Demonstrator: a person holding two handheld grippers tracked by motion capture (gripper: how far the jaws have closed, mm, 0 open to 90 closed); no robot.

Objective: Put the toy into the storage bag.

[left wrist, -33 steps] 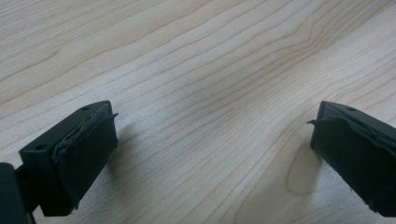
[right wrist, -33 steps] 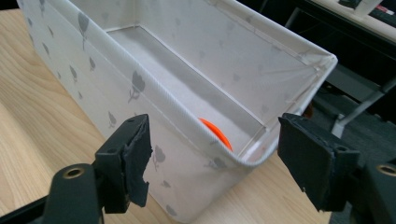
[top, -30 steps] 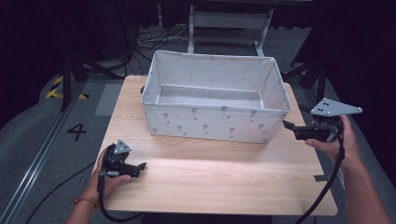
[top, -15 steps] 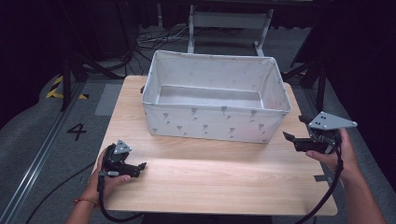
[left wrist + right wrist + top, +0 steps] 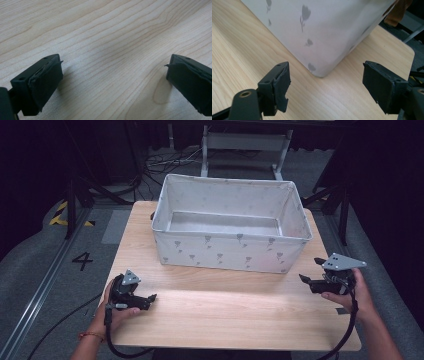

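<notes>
A white fabric box (image 5: 230, 252) printed with small grey flowers stands open and empty at the back middle of the wooden table (image 5: 225, 315). My left gripper (image 5: 150, 298) rests low over the table's front left, held in a hand, pointing right. Its jaws stand open in the left gripper view (image 5: 112, 67), with bare wood between them. My right gripper (image 5: 311, 270) hovers at the right edge, just right of the box's near right corner, pointing left. In the right gripper view (image 5: 325, 72) its jaws are open and empty, facing that corner of the box (image 5: 324, 32).
Dark floor, cables (image 5: 165, 162) and a metal stand (image 5: 245, 142) lie behind the table. A brown strap (image 5: 398, 12) hangs at the box's end. Bare wood stretches across the table's front between the two grippers.
My right gripper has come down from above box-rim height to near the table at the right edge. The left gripper and the box have stayed in place.
</notes>
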